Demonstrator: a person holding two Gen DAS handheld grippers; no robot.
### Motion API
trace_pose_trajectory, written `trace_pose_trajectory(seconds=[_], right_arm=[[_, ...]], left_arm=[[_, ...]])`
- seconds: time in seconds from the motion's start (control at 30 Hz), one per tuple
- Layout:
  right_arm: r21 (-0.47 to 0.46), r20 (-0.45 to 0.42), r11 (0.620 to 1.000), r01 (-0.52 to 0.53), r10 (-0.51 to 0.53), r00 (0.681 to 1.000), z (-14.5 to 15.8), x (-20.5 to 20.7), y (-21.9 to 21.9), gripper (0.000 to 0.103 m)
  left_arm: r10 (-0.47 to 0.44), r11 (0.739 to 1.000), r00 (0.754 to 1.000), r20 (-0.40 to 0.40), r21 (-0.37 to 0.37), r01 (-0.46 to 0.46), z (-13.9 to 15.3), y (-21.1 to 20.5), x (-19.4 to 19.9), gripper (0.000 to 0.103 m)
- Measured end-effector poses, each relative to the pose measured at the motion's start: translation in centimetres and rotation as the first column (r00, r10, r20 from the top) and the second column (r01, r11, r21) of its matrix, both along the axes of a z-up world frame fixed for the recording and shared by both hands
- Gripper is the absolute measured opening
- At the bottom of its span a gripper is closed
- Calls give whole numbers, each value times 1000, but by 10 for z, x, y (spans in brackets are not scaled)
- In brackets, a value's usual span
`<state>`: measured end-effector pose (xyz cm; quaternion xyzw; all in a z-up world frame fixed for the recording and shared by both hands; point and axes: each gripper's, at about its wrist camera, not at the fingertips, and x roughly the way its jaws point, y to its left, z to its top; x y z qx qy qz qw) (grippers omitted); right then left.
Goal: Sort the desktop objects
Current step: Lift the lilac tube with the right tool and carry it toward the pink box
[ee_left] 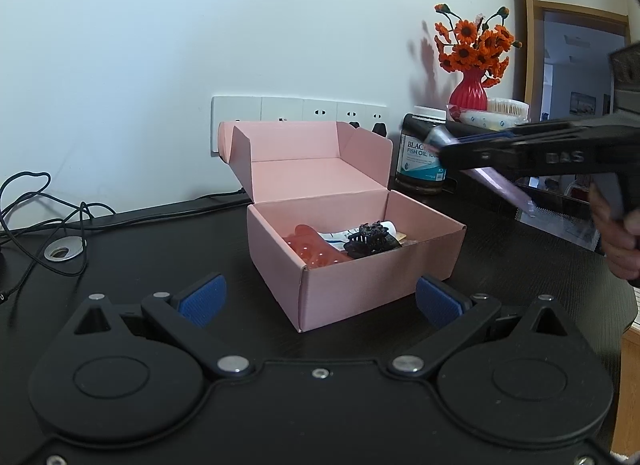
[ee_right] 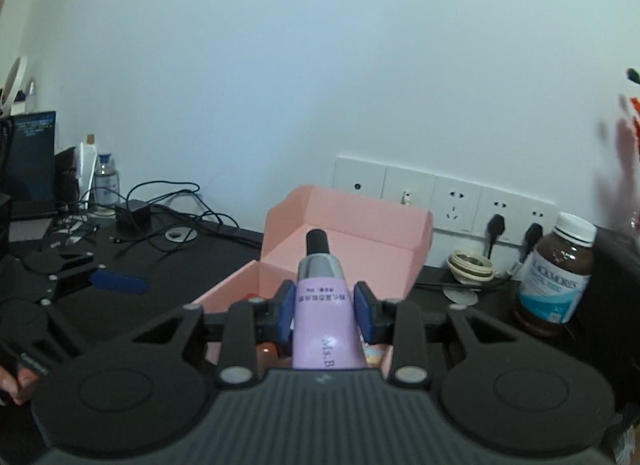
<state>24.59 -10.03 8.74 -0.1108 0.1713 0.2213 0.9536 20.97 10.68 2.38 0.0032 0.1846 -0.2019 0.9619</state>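
tube in the right gripper, box waiting open

the right gripper (ee_right: pixel 323 307) has its jaws pinched on one lilac tube (ee_right: pixel 322 305), blue pads against its flat sides just below the silver shoulder. the tube is carried in the air, black cap pointing toward the wall, near the pink box's right side as the left view shows it. the left gripper (ee_left: pixel 320 299) hovers at the near edge of the desk (ee_left: pixel 140 257) with its jaws spread wide and nothing between them, the box just ahead of it.

handling, as a judgement: the tube looks light and soft-walled, likely to dent or squeeze out if clamped hard, and its glossy skin may slip. the present hold near the stiffer shoulder seems the sound place to take it; the crimped tail would flex.

count: one pink box (ee_left: pixel 348 265), lid standing open, set mid-desk toward the wall. inside it, one black hair claw (ee_left: pixel 370 241), one red blister-like item (ee_left: pixel 316 251) and a white packet partly hidden; more may lie beneath. toward the right back corner stand one brown supplement bottle (ee_right: pixel 554 277) and one red vase (ee_left: pixel 468 95) of orange flowers. cables (ee_left: pixel 40 205) trail along the left back edge.
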Motion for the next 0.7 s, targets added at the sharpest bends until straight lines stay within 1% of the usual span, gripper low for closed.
trace_pose_trajectory(seconds=[0.1,0.27,0.37,0.47,0.57,0.7], right_arm=[[-32,-14,999,-9,9,1000,-1,13,7,31],[-82,-14,997,-17,16,1000,0,26,13,31],[-86,-27,996,-31,29,999,2,31,13,31],[-78,-23,994,-80,78,997,3,33,13,31],[-99,-5,990,-98,98,995,7,38,19,31],[-75,12,987,-144,145,989,19,49,28,31]], left_arm=[[-1,1000,1000,0,0,1,0,0,0,103],[-3,1000,1000,0,1,3,0,0,0,103],[-4,1000,1000,0,4,4,0,-1,0,103],[-5,1000,1000,1,7,5,0,-1,0,103],[-6,1000,1000,-2,4,6,0,-1,0,103],[-6,1000,1000,-5,-1,6,0,0,1,103]])
